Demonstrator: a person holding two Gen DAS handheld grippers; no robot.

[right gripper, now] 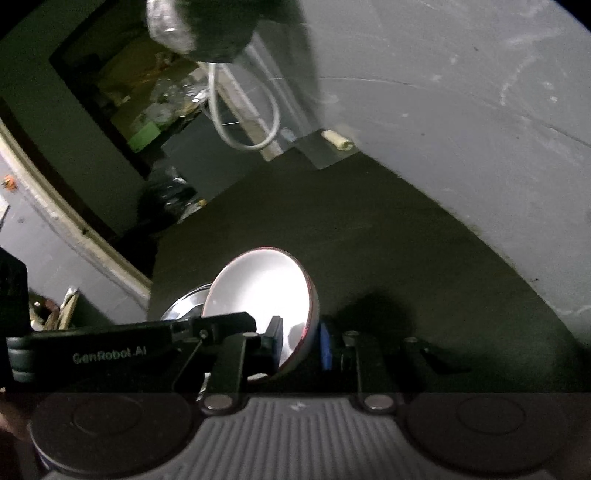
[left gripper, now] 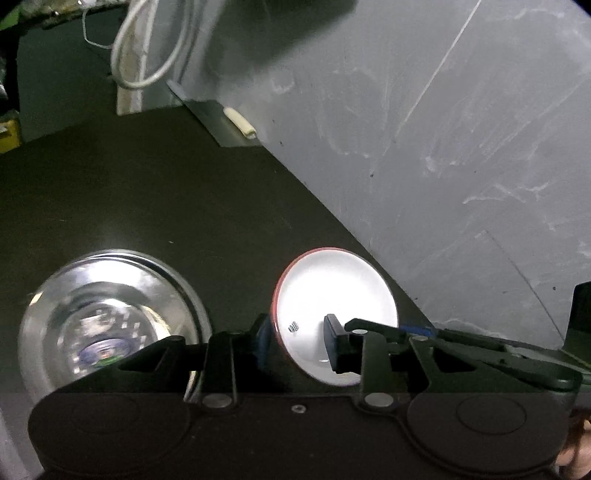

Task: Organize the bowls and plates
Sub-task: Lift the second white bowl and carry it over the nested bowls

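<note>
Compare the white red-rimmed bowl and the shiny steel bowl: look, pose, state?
The white red-rimmed bowl is matte white inside with a red edge; the shiny steel bowl is mirror-like metal. The white one is tipped on edge, clamped at its rim by both the left gripper and the right gripper; the steel one rests flat on the dark tabletop, ungripped. The steel bowl looks wider. Both are round and empty.

My left gripper's body hides the near edge of the steel bowl (left gripper: 110, 317), whose inside is blurred. From my right camera, the white bowl (right gripper: 258, 295) covers most of it. A dark blurred shape (right gripper: 221, 29) is cut off at the top edge.
</note>
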